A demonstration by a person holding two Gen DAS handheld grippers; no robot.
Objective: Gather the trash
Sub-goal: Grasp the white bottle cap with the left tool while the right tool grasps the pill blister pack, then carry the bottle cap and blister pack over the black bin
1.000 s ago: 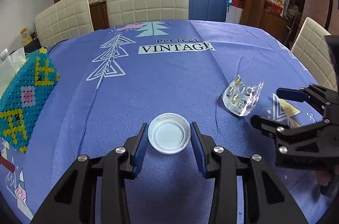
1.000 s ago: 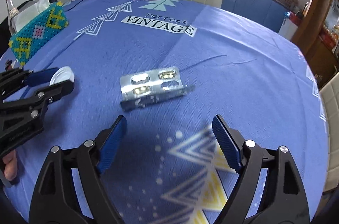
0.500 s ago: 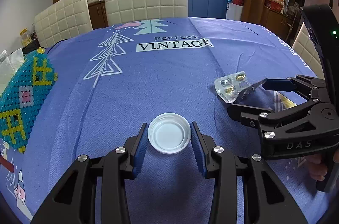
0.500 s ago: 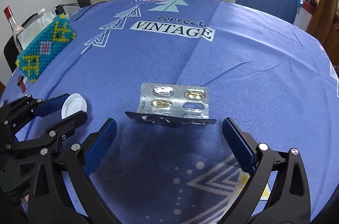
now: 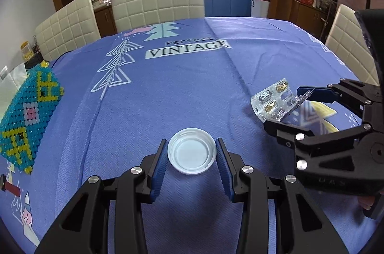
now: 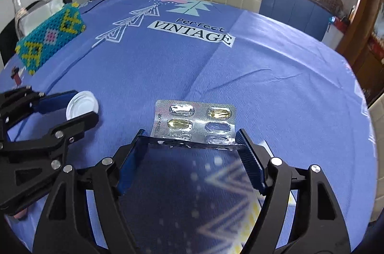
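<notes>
Lying bent, blister pack [image 6: 195, 120], seemingly half-emptied, between right gripper [image 6: 192, 141] fingers.

The left gripper [image 5: 191, 155] sits low over the surface [image 5: 182, 85], its blue-padded fingers [image 5: 160, 164] spread apart and level, one on each side of the white lid [image 5: 191, 154], close to its rim; actual contact cannot be told. The right gripper [image 6: 192, 145] is to the right of the lid, its fingers [image 6: 249, 162] also parted wide, flanking the near edge of the blister pack [image 6: 195, 121], which tilts upward between them.
</notes>
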